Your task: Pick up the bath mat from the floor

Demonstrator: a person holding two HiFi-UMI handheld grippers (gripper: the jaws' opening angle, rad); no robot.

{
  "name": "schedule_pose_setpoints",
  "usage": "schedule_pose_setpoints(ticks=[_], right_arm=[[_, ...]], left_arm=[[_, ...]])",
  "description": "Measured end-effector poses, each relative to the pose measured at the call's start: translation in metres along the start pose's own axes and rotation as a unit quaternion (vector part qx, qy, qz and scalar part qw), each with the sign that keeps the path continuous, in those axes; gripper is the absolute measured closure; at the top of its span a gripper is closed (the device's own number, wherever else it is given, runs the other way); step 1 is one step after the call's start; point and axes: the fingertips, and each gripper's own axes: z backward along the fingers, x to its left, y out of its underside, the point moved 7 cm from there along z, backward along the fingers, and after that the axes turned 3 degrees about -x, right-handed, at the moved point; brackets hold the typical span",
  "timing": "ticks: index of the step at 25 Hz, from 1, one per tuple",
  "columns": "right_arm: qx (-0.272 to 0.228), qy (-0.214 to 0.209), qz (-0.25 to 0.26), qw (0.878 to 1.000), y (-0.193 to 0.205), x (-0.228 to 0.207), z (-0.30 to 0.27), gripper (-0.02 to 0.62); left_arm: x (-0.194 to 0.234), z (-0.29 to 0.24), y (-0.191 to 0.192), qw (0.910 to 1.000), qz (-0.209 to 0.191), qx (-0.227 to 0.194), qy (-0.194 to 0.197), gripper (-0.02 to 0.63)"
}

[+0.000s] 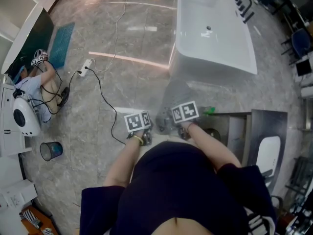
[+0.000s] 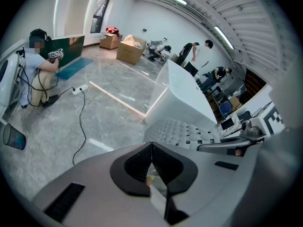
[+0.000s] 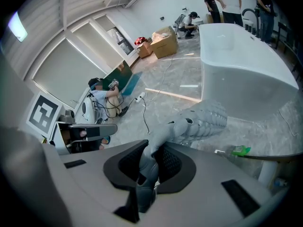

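Clamping bath mat (image 3: 203, 119), left gripper (image 2: 151, 167) and right gripper (image 3: 149, 167) hang over marble floor (image 1: 122, 82)

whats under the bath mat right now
The bath mat, held up by the left gripper and right gripper, hangs over grey marble floor beside the bathtub. The floor directly beneath is covered.

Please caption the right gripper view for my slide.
Right tongs clamp the grey mat beside a white tub.
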Motion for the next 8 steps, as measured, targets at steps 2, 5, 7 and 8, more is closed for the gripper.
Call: schedule_pose_setpoints(ticks=[2,5,7,8], right_arm=[[0.0,0.0,0.0,1.0,0.0008,-0.0005,0.0016,0.546],[0.001,0.0,0.002,1.0,0.0008,0.0011,0.0013,0.546],[0.001,0.001,0.004,1.0,0.0007,0.0025,0.0003,0.546],[0.002,0.001,0.005,1.0,0.0007,0.0031,-0.0003,0.545]], left_arm=[[-0.002,0.0,0.0006,1.0,-0.002,0.001,0.001,0.605],[-0.0017,0.0002,0.0007,1.0,-0.005,0.002,0.002,0.606],[-0.0007,0.0002,0.001,1.0,-0.006,0.003,0.003,0.606],[-0.0002,0.0002,0.0011,1.0,-0.007,0.003,0.003,0.606]])
